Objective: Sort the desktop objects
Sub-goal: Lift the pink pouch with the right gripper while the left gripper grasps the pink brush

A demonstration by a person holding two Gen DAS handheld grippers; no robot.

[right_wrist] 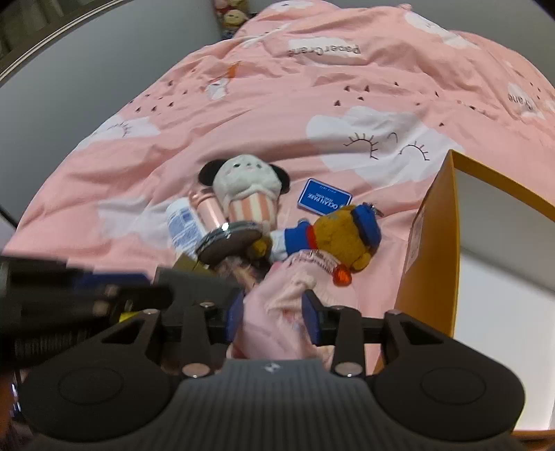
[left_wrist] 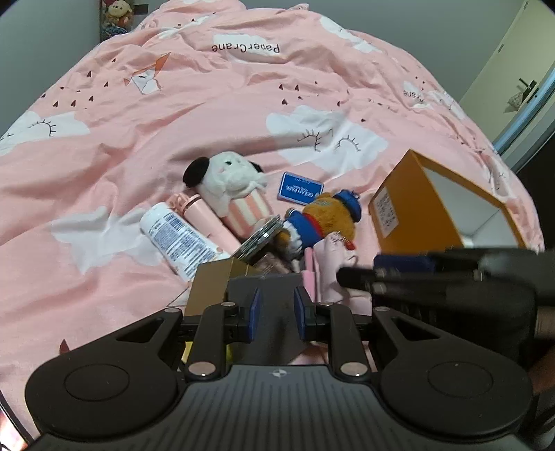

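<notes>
On the pink bedspread (left_wrist: 173, 145), right gripper (right_wrist: 274, 312) clamps pink cloth (right_wrist: 274, 322); left gripper (left_wrist: 276, 308) narrow.

Pink cloud-print duvet (left_wrist: 208, 114) covering bed; stuffed toys (left_wrist: 116, 15) at far wall; door (left_wrist: 513, 76) right.

The toys (left_wrist: 270, 215) lie clustered on the bedspread (left_wrist: 173, 114), with the box (left_wrist: 426, 204) to their right.

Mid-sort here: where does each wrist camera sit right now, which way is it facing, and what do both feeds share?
Left wrist: on the left tool, facing forward over the pile on the pink bedspread; own fingers show, right tool crossing at right.
Right wrist: on the right tool, same heading; pink pouch between its fingers.
Shared: white plush, blue card, orange box.
</notes>
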